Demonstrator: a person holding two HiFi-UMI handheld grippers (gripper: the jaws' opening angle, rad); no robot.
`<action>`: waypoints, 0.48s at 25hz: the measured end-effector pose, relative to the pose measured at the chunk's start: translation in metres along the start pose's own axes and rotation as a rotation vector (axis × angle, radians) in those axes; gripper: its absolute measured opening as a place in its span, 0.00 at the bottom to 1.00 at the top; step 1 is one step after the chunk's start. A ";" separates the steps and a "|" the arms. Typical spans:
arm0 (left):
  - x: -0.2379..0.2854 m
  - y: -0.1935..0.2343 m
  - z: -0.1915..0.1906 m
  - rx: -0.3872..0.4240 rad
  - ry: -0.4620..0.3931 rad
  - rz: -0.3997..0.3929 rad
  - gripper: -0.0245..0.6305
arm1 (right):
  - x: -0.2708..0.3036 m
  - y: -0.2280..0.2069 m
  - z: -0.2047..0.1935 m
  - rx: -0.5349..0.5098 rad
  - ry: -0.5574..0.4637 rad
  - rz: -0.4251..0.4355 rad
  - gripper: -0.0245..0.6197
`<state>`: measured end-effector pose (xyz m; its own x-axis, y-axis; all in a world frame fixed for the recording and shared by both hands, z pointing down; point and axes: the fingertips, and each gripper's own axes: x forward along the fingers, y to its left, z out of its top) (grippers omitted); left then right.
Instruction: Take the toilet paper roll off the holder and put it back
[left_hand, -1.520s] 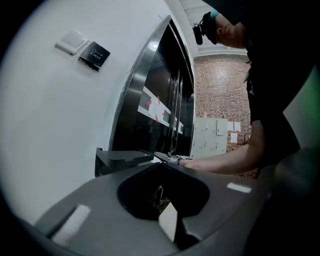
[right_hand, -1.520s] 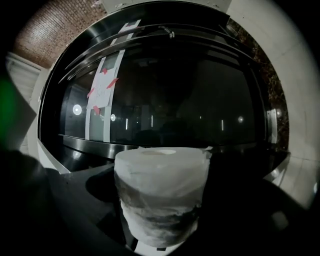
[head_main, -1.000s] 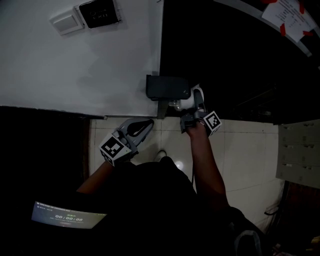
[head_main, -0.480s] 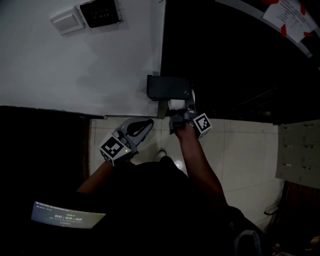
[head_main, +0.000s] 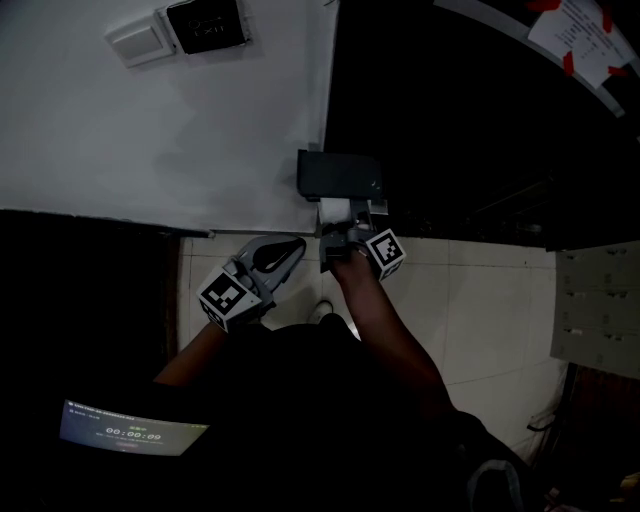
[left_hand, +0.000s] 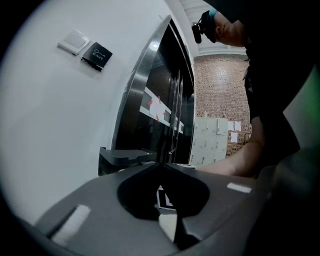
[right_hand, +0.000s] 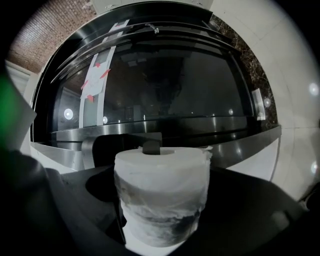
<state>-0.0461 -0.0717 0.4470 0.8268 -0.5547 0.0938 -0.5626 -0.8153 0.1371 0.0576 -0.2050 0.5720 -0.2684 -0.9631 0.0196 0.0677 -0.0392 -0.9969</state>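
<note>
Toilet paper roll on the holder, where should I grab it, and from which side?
Grip the toilet paper roll across its curved wall, mid-length, coming from the open side facing away from the holder. A dark peg sits in its core, so the ends are poor grips. The right gripper clamps it so.

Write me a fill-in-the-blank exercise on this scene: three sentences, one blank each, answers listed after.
1. The toilet paper roll is clamped between the jaws of the gripper in the person's ____ hand.
2. The left gripper holds nothing, and its jaws are ____.
3. The dark holder is mounted at the edge of a wall whose colour is ____.

Missing words: right; shut; white
</note>
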 end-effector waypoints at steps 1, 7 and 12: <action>0.000 0.000 -0.001 0.003 -0.002 0.000 0.04 | 0.000 0.000 -0.001 -0.004 -0.008 0.003 0.75; 0.000 0.000 -0.001 -0.001 -0.003 0.002 0.04 | -0.001 -0.007 -0.002 -0.021 -0.036 0.033 0.75; -0.001 -0.001 0.000 -0.009 0.004 0.002 0.04 | -0.001 0.000 -0.012 -0.007 -0.007 0.035 0.75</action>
<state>-0.0462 -0.0709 0.4466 0.8254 -0.5559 0.0979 -0.5645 -0.8125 0.1455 0.0466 -0.2005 0.5708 -0.2593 -0.9657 -0.0150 0.0702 -0.0033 -0.9975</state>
